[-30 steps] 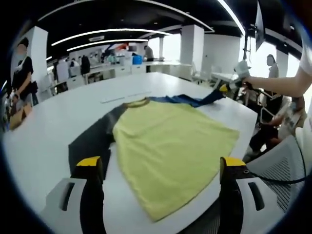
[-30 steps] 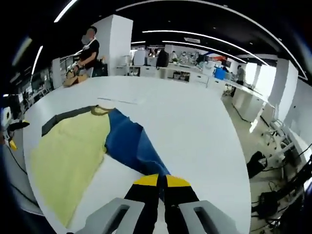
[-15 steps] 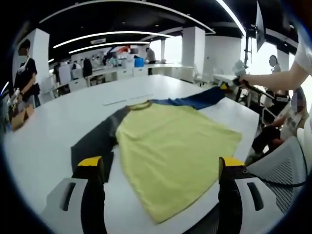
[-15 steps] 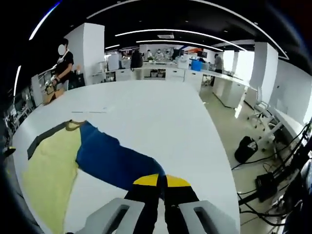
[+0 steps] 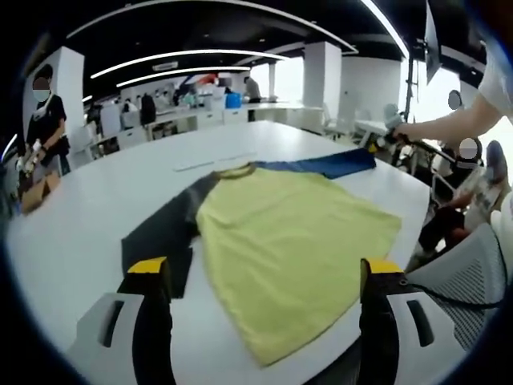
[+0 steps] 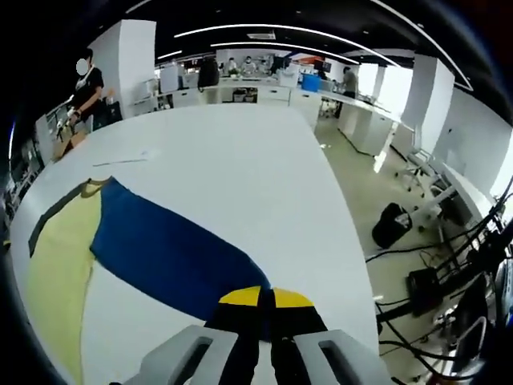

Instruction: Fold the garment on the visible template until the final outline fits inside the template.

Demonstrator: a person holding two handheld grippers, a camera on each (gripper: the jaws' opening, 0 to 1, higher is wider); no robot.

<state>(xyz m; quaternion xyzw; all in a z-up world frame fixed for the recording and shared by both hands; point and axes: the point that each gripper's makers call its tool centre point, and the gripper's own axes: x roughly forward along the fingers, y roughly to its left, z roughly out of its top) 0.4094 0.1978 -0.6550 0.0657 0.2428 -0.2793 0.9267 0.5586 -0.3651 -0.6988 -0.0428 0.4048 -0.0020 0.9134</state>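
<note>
Spread wide with nothing between them, the jaws of the left gripper (image 5: 264,277) stand over the near edge of the white table (image 5: 96,192). From the left gripper view the shirt (image 5: 288,241) lies flat on that table, yellow body toward the gripper, its dark grey sleeve (image 5: 164,237) stretched to one side and its blue sleeve (image 5: 321,164) to the other. At the far tip of the blue sleeve a person's hand (image 5: 413,132) holds the right gripper (image 5: 377,144).

From the right gripper view, the right gripper (image 6: 264,301) has its yellow-tipped jaws pressed together on the end of the blue sleeve (image 6: 168,257), which runs flat across the table (image 6: 240,160) back to the yellow body (image 6: 52,265). A person (image 6: 84,84) stands beyond the table's far end.
</note>
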